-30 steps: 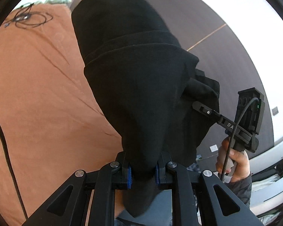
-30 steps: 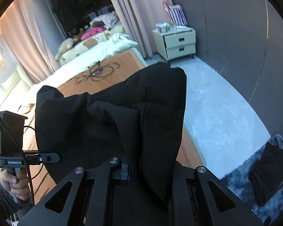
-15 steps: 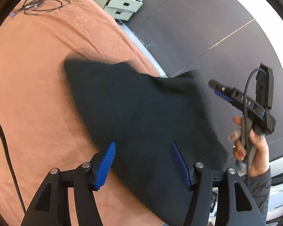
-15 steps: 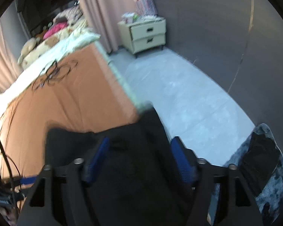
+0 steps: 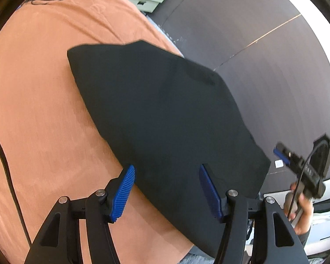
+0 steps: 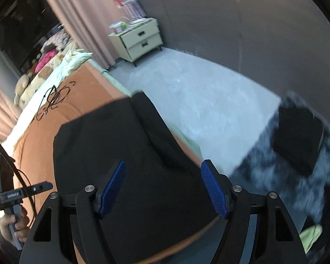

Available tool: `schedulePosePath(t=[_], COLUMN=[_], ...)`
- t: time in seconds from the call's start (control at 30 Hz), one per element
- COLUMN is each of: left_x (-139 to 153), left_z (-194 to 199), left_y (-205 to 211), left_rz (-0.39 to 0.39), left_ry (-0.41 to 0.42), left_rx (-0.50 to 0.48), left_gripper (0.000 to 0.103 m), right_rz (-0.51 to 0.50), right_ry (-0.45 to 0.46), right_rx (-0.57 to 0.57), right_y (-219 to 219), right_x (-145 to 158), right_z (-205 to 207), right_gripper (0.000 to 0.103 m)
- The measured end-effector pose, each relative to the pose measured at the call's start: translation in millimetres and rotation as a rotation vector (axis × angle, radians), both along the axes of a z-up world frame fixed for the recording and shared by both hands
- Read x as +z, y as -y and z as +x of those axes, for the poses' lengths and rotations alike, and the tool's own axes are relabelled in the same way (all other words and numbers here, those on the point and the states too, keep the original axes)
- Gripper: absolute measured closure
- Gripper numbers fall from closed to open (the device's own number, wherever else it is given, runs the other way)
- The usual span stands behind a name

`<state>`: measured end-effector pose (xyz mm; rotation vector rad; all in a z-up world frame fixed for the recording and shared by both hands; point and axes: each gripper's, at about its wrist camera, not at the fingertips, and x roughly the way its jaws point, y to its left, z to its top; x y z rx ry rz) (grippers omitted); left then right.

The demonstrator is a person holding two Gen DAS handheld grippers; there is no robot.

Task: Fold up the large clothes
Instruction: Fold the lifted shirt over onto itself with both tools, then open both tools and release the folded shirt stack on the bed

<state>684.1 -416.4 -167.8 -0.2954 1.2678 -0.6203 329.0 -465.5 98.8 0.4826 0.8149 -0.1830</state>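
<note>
The left gripper [image 5: 166, 189] and right gripper [image 6: 163, 187] have black plastic linkages, silver screws and ribbed blue pads [image 5: 123, 192]. A black cable [image 5: 4, 171] trails left; bare-skinned hands [image 5: 301, 211] show.

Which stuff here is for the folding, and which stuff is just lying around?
For the folding:
- black garment, lying on the orange bed cover
- left gripper, open
- right gripper, open

Just lying around:
- tangled black cable
- nightstand
- stuffed toys
- dark folded item on the rug
</note>
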Motion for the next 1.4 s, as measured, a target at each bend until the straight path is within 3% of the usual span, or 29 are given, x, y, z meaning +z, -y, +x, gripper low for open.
schedulePosePath(t=[0.23, 0.27, 0.3, 0.33, 0.37, 0.47, 0.57, 0.8, 0.93, 1.0, 1.07, 1.23, 1.4], left_x=[-17.5, -21.0, -23.5, -27.0, -29.8, -33.4, -33.8, -29.5, -11.1, 4.5, 19.1, 59.9, 98.0], left_z=[-14.1, -15.5, -15.8, -15.7, -15.3, -13.9, -11.5, -14.4, -24.2, -30.3, -36.7, -63.3, -94.7], left_y=[7.6, 9.1, 9.8, 11.3, 13.0, 18.2, 20.5, 10.6, 0.4, -13.1, -24.8, -52.7, -68.8], left_rz=[0.002, -0.001, -0.004, -0.007, -0.009, 0.009, 0.009, -0.002, -0.007, -0.013, -0.012, 0.005, -0.004], left_ry=[-0.037, -0.042, -0.045, -0.048, -0.049, -0.027, -0.019, -0.027, 0.014, 0.029, 0.048, 0.109, 0.190], left_rx=[-0.022, -0.026, -0.028, -0.032, -0.034, -0.046, -0.055, -0.038, -0.038, -0.019, -0.001, 0.021, 0.039], left_gripper=[0.036, 0.037, 0.037, 0.037, 0.037, 0.041, 0.046, 0.047, 0.047, 0.046, 0.046, 0.043, 0.008], right_rz=[0.125, 0.134, 0.152, 0.173, 0.191, 0.199, 0.202, 0.174, 0.158, 0.145, 0.133, 0.068, 0.020], right_ry=[0.048, 0.049, 0.050, 0.049, 0.046, 0.044, 0.057, 0.047, 0.039, 0.043, 0.063, 0.101, 0.101], right_rx=[-0.066, -0.076, -0.084, -0.082, -0.078, -0.085, -0.102, -0.148, -0.171, -0.176, -0.171, -0.140, -0.124], right_y=[11.5, 10.2, 9.7, 10.1, 10.7, 18.2, 30.0, 43.8, 44.0, 37.0, 24.1, -12.8, -45.8], right_x=[-10.6, -15.1, -22.7, -27.9, -33.9, -46.9, -48.5, -42.7, -23.1, -11.0, -1.9, 28.0, 35.9], right_z=[-47.8, -53.1, -59.9, -60.1, -58.4, -53.0, -42.5, -28.2, -41.0, -51.8, -62.6, -97.2, -130.6], right_gripper=[0.034, 0.037, 0.042, 0.062, 0.072, 0.087, 0.092, 0.092, 0.089, 0.077, 0.033, 0.026, 0.017])
